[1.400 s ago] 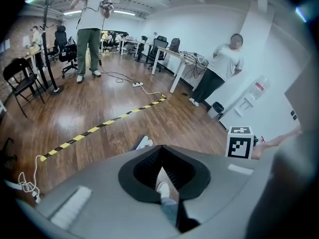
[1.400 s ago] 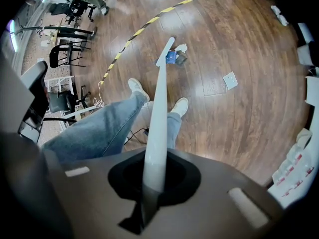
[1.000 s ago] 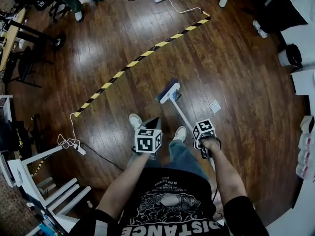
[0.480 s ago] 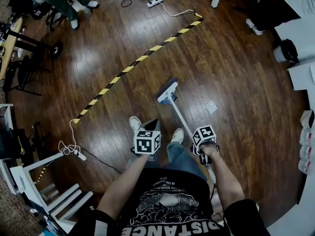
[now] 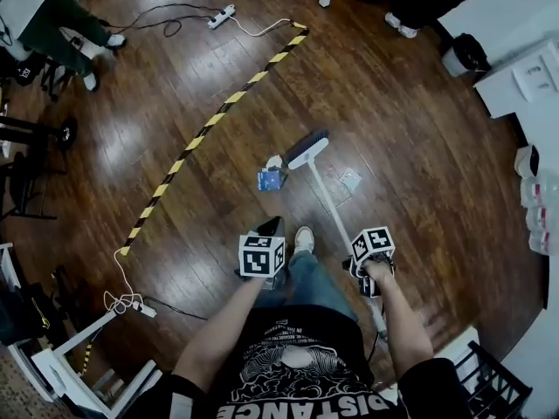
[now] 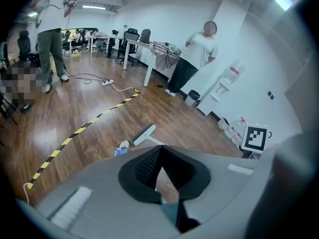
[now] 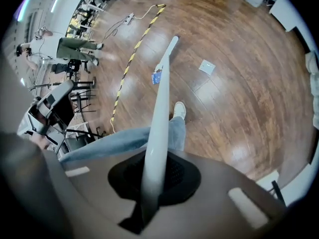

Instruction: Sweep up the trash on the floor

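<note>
- Right hand-held gripper [image 7: 149,183] is clamped on the broom [image 5: 307,149]; left hand-held gripper [image 6: 159,171] has its jaws together, empty.
- Blue trash [image 5: 269,179] lies on the floor [image 5: 419,129] just left of the broom, a wrapper [image 5: 350,180] right.
- Sweeping looks barely begun.

Dark wood floor [image 5: 419,147], white walls [image 6: 164,19], office desks [image 6: 142,45]

White print "DISTANCE", seen upside down, on person's black T-shirt [image 5: 301,369] behind left gripper [image 5: 271,227]; smaller lines unreadable.
</note>
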`<state>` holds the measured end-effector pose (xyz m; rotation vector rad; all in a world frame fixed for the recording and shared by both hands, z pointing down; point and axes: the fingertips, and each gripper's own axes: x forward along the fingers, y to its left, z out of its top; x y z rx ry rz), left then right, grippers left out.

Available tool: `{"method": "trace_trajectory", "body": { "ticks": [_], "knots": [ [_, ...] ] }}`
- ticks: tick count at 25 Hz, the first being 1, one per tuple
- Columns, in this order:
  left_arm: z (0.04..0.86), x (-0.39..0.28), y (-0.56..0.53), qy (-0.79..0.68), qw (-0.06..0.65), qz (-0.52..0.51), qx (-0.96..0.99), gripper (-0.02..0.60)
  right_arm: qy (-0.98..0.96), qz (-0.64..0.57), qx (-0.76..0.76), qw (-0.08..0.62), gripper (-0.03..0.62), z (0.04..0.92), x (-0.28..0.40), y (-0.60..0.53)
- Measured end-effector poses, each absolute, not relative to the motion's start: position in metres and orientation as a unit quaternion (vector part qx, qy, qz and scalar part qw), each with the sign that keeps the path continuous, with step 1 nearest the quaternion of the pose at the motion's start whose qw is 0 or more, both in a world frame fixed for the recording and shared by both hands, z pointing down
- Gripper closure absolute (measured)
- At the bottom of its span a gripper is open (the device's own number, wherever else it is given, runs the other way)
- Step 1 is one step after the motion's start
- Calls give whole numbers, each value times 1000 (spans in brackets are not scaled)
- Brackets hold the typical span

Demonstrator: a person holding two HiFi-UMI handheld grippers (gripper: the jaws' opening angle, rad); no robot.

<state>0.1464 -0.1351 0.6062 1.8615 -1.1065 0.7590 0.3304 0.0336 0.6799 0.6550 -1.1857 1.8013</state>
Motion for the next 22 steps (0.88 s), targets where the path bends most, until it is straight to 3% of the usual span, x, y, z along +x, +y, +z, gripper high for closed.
{"method": "trace_trajectory", "body": {
  "ticks": [14, 22],
  "knots": [
    [600, 186, -119, -347, 400, 302, 793, 575, -326, 734, 414, 428, 585, 661, 447, 93],
    [609, 179, -121, -356, 406, 310, 782, 575, -264, 708, 425, 499, 585, 657, 514, 111]
  ]
}}
